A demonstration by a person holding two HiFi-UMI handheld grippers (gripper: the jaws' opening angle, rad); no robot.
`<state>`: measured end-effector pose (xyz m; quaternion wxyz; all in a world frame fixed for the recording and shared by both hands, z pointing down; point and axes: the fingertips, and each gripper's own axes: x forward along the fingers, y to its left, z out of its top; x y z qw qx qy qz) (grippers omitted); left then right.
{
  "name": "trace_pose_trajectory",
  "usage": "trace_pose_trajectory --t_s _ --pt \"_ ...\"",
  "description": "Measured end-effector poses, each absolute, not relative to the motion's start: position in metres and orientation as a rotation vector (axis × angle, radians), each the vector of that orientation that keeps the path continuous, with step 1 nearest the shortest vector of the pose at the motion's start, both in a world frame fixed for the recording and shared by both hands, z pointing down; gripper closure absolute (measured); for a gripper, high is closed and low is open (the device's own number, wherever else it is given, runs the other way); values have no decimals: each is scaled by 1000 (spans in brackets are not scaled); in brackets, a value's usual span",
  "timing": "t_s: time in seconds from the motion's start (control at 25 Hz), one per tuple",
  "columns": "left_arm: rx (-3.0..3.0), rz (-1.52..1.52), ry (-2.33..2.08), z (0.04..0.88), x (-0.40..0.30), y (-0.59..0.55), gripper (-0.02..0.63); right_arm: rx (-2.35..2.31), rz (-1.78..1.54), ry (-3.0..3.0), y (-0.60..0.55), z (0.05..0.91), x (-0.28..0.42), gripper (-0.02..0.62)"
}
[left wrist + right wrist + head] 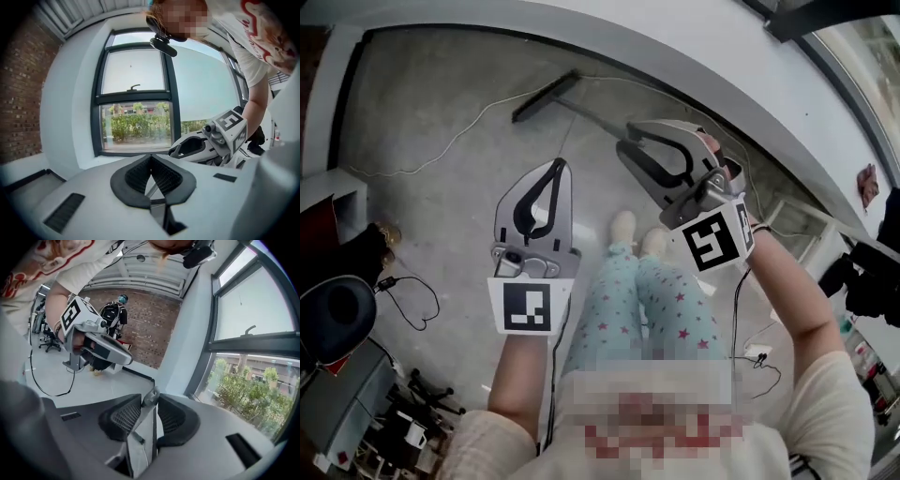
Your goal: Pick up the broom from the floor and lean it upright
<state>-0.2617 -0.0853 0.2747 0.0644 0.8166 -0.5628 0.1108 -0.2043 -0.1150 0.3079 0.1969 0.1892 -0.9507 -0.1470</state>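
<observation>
The broom lies slanted, its dark head (544, 97) down on the grey floor by the wall and its thin grey handle (592, 118) rising toward me. My right gripper (632, 142) is shut on the handle's upper end. In the right gripper view the handle's tip (150, 398) stands between the two black pads (123, 417), which press on it. My left gripper (557, 170) hovers to the left of the handle, apart from it. Its jaws are shut with the tips meeting (151, 158) and nothing held.
A white cable (441, 156) trails over the floor near the broom head. The white wall and sill (703, 66) curve along the far side below a large window (136, 108). A black round seat (336, 317), a black cable (414, 302) and clutter sit at the left. My feet (624, 227) are below the grippers.
</observation>
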Motion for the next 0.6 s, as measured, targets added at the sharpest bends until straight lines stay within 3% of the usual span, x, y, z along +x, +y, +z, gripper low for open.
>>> trace_pose_trajectory --t_s 0.6 --pt "2260 321 -1936 247 -328 -88 589 387 -261 -2885 -170 283 -291 505"
